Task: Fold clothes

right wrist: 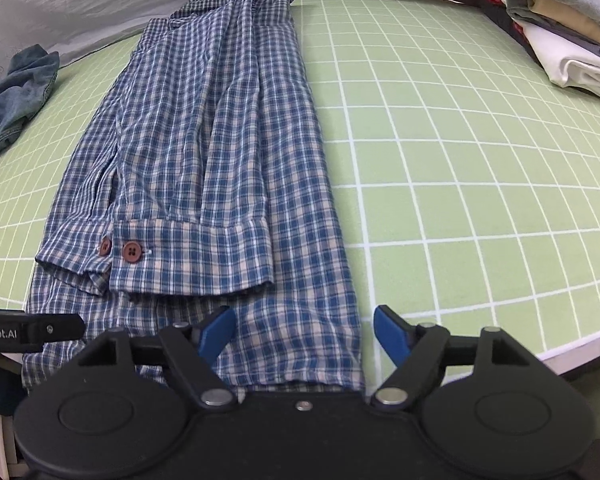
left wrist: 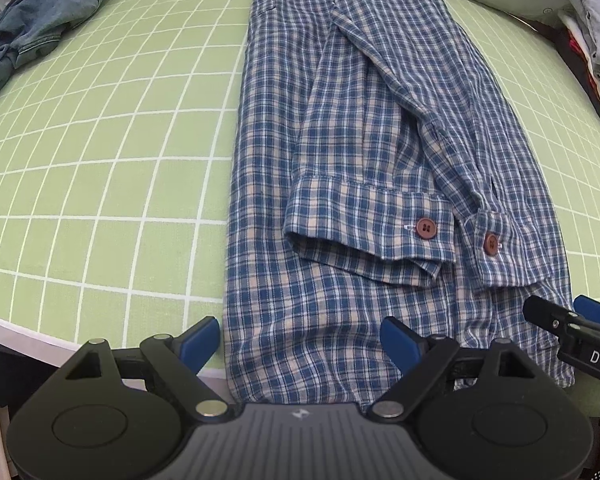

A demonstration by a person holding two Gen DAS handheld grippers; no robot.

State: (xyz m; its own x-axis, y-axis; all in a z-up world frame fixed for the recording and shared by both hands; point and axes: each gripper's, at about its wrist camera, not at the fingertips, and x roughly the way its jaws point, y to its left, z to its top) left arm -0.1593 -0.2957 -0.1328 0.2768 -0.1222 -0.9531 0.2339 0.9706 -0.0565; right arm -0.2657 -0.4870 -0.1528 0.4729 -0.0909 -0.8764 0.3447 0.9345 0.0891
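A blue and white plaid shirt (left wrist: 332, 140) lies lengthwise on the green grid mat, folded into a long strip with both sleeves laid on top, cuffs with brown buttons (left wrist: 425, 227) near me. It also shows in the right wrist view (right wrist: 220, 152). My left gripper (left wrist: 302, 340) is open over the shirt's near hem at its left side. My right gripper (right wrist: 305, 334) is open over the hem's right side; it also shows in the left wrist view (left wrist: 572, 320). Neither holds cloth.
A crumpled denim garment (left wrist: 32, 24) lies at the far left of the mat (left wrist: 100, 184). A stack of folded clothes (right wrist: 564, 28) sits at the far right. The table's white front edge (right wrist: 572, 356) runs just under the grippers.
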